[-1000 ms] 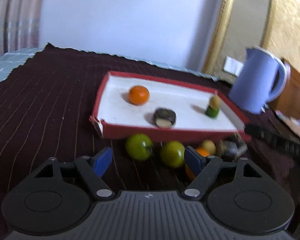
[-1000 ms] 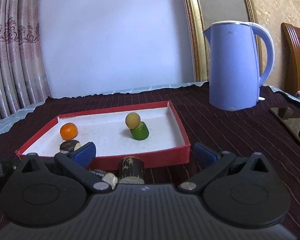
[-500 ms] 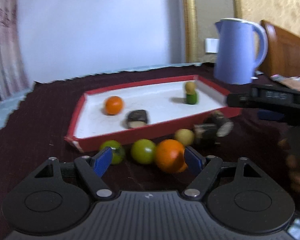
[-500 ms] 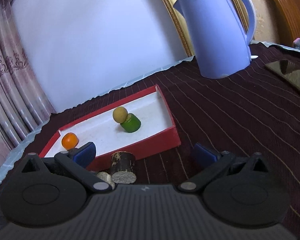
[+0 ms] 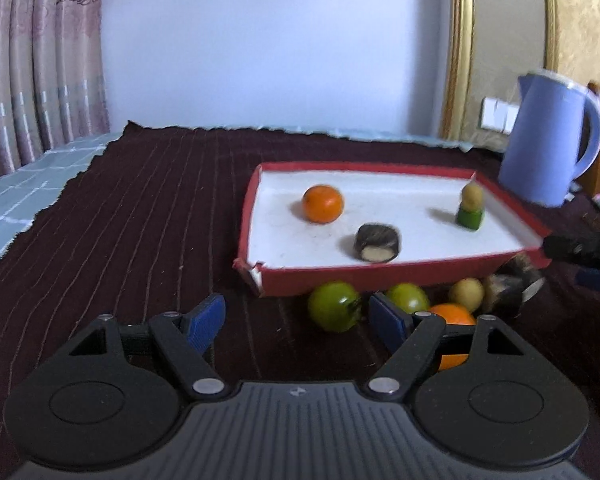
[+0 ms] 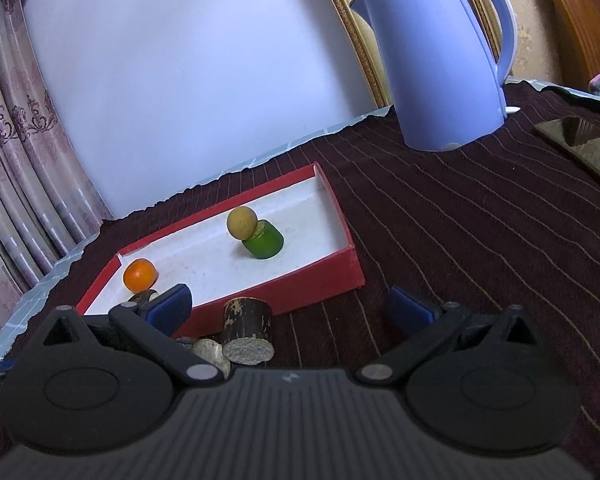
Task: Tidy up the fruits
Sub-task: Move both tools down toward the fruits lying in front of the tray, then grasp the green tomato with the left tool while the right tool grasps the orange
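Left wrist: green fruit (image 5: 334,306) ahead between spread jaws.

Dark striped tablecloth (image 5: 140,208); red tray (image 5: 380,274), loose fruits (image 5: 334,312), blue kettle (image 6: 440,60)

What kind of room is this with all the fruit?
Probably a room in someone's home, maybe a dining or living room. A blue electric kettle stands on a table with a dark striped cloth, patterned curtains hang at the side, and a phone lies nearby.
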